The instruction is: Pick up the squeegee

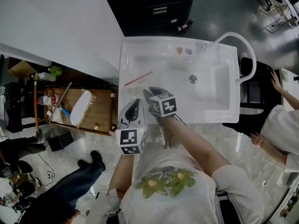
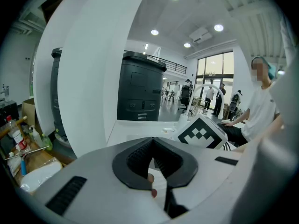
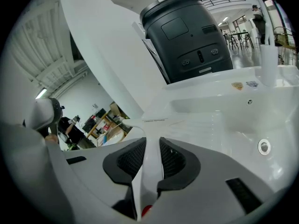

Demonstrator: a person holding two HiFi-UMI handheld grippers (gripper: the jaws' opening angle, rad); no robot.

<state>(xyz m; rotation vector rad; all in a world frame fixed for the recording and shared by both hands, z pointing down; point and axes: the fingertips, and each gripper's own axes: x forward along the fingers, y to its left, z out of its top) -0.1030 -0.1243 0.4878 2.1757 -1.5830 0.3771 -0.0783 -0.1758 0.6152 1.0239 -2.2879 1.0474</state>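
Your right gripper pinches the long white plastic handle of the white squeegee with a thin red blade edge. Both dark ribbed pads press against the handle's sides. From the jaws the handle runs away toward 11 o'clock in the head view, and the blade lies crosswise over the flat draining side of the glossy white moulded sink unit. That puts the squeegee at about 9 o'clock from the round metal drain. Whether the blade rests on the surface or hangs just above it cannot be told.

Your left gripper sits just beside the right one, at its 7 o'clock in the head view, over the sink's near left edge. Its pads are pressed together at the tips with nothing between them.

The arched white tube faucet stands at the basin's 2 o'clock corner. A tall black rounded cabinet stands behind the sink at 12 o'clock.
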